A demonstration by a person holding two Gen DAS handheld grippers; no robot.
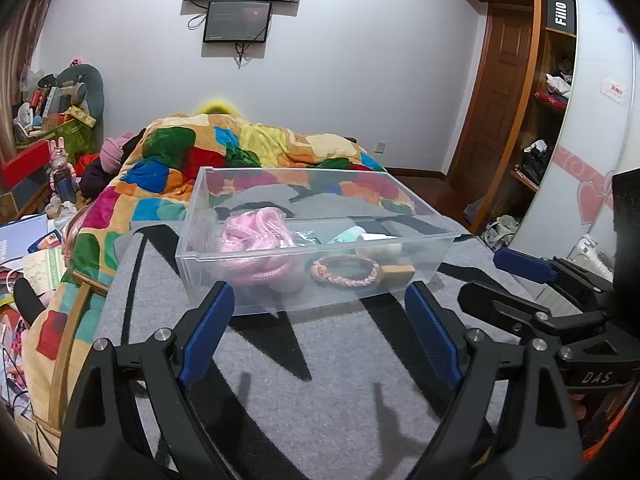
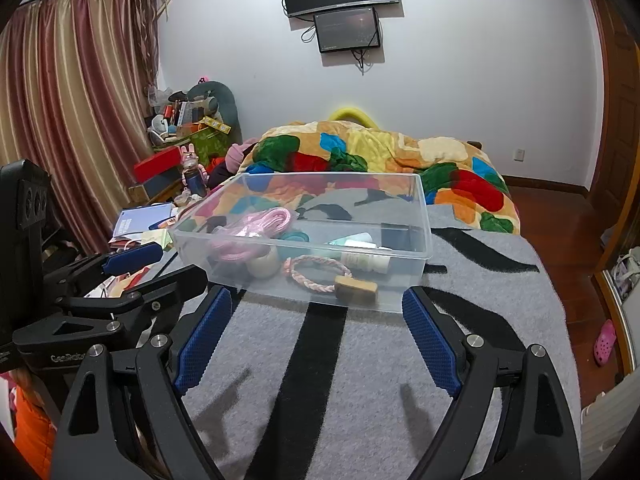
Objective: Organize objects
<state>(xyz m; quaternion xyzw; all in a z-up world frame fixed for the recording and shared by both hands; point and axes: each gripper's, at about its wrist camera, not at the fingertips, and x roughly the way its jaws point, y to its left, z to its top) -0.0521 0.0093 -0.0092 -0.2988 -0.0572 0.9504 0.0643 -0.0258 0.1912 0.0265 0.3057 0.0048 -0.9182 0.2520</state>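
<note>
A clear plastic bin [image 1: 224,292] [image 2: 416,216] stands on the grey and black striped blanket [image 1: 320,380] [image 2: 400,360]. Inside lie a pink coiled rope [image 1: 256,236] [image 2: 260,224], a pink braided bracelet [image 1: 348,274] [image 2: 316,274], a small tan block [image 1: 398,274] [image 2: 356,289], a white bottle [image 1: 378,246] [image 2: 364,260] and a cream jar [image 2: 264,264]. My left gripper [image 1: 320,300] is open and empty, just in front of the bin. My right gripper [image 2: 316,304] is open and empty, also just in front of the bin. Each gripper shows beside the other.
A colourful patchwork quilt [image 1: 248,152] [image 2: 380,152] is heaped behind the bin. Clutter of boxes, papers and toys [image 1: 44,132] [image 2: 188,128] lies left of the bed. A wooden wardrobe [image 1: 532,92] stands at the right. Wooden floor [image 2: 560,240] lies right of the bed.
</note>
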